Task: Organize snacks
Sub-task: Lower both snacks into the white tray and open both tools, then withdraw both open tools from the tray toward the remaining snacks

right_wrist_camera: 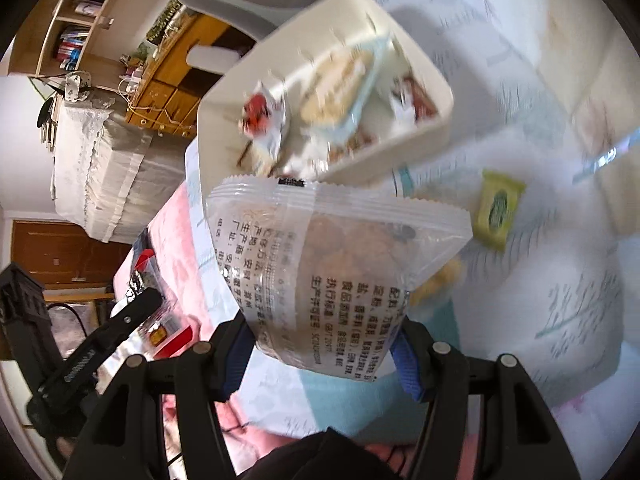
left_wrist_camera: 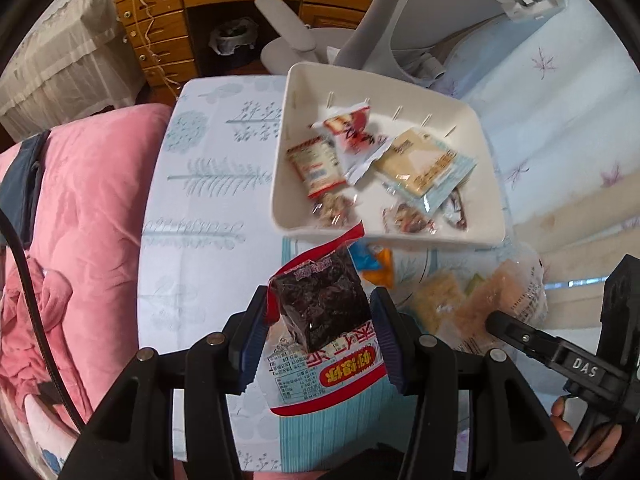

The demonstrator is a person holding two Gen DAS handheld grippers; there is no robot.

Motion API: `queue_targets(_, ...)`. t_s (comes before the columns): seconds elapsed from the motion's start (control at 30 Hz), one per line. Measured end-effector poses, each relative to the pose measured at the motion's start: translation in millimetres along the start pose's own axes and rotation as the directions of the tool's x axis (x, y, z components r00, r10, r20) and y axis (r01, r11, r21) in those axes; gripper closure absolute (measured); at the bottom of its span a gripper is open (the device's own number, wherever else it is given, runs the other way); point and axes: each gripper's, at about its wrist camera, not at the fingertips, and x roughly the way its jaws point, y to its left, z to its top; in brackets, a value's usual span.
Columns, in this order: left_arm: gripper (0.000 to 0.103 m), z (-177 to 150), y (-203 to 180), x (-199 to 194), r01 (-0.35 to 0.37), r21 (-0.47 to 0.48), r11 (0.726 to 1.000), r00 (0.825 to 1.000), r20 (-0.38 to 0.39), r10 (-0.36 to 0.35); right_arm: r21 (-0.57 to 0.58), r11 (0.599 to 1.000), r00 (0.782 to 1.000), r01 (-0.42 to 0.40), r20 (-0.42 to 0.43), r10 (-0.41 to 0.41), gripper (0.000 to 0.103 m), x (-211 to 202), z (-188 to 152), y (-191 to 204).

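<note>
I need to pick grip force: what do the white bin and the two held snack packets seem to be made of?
White bin: looks like rigid plastic with a smooth, slightly glossy wall and rounded moulded corners. Dark snack packet in the left gripper: thin printed film, crinkled and shiny. Clear snack packet in the right gripper: transparent film with a serrated sealed edge.

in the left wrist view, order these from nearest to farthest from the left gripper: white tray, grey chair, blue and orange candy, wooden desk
1. blue and orange candy, just ahead of the left gripper, slightly right
2. white tray, beyond the candy
3. grey chair, behind the tray
4. wooden desk, far back, left
</note>
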Motion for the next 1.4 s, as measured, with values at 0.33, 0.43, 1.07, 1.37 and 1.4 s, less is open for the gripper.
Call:
queue_targets(0.33,0.054,50.3,-14.6,22.3,0.035,0.040,0.999,0.998,0.048,-0.036,-0.076,0.991,0.982,0.107,0.164,-0.093,0.041,3.4,48.3,18.9)
queue_targets(0.43,0.054,60.5,-14.3,30.6,0.058,0.059,0.997,0.995,0.079,-0.062,-0.094,0.988,0.974,0.125,0.202,-0.104,0.041,8.8,60.2,20.0)
queue_targets(1.07,0.028,70.3,-25.5,81.5,0.115,0.125,0.985,0.990,0.063,-0.124,-0.121,0.982,0.951,0.145,0.292,-0.104,0.027,23.6,85.3,8.5)
queue_targets(1.37,0.026,56.9,-31.3,51.5,0.099,0.127,0.987,0.990,0.088,-0.111,-0.148,0.979,0.945,0.142,0.314,-0.089,0.025,2.8,70.1,14.4)
queue_targets(1.4,0.026,54.0,-32.0,47.9,0.098,0.128,0.987,0.990,0.091,-0.110,-0.147,0.979,0.944,0.139,0.318,-0.087,0.025,-0.8,66.8,13.7)
